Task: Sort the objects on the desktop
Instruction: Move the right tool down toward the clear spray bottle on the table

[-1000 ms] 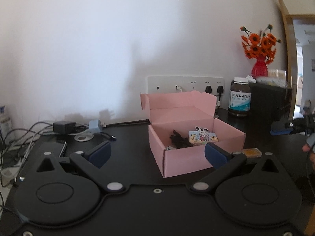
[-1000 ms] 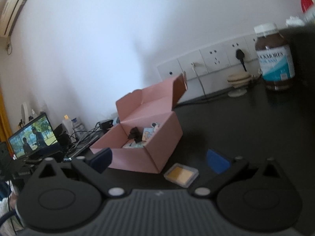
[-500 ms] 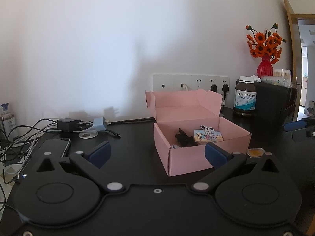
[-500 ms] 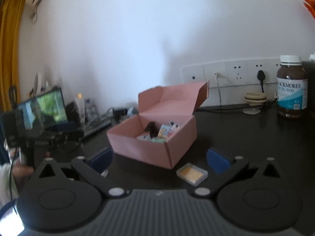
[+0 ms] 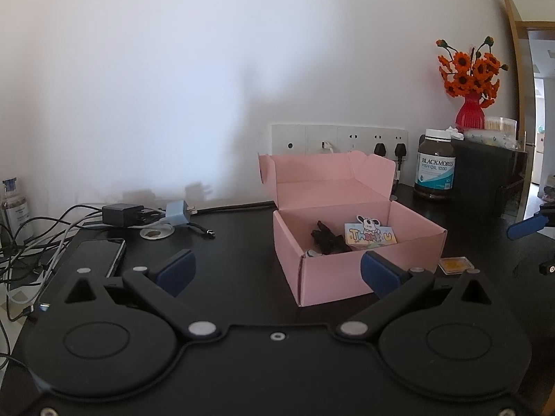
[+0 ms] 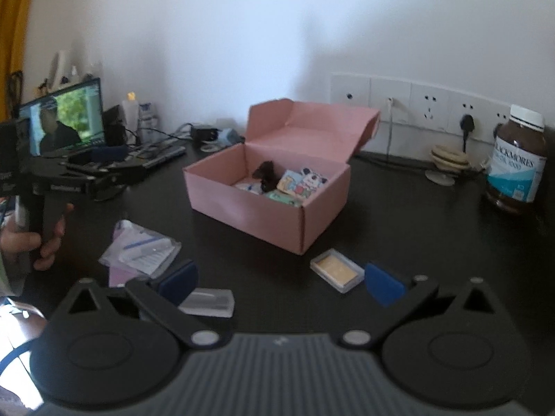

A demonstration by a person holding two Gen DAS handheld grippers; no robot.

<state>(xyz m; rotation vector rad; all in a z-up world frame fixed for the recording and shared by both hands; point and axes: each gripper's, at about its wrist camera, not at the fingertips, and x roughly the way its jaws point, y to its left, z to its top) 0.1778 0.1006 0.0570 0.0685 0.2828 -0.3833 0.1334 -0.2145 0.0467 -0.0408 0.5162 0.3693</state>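
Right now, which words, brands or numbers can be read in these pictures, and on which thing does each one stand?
"BLACKMORES FISH OIL 1000": label of the brown bottle.
"Thank U": cartoon card inside the pink box.
Small print on the bottle label: too small to read.
Print on the plastic bag and on the screen: too blurred to read.

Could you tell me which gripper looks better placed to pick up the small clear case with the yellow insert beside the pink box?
Probably the right gripper: open, with the case just ahead by its right finger. The left gripper faces the pink box.
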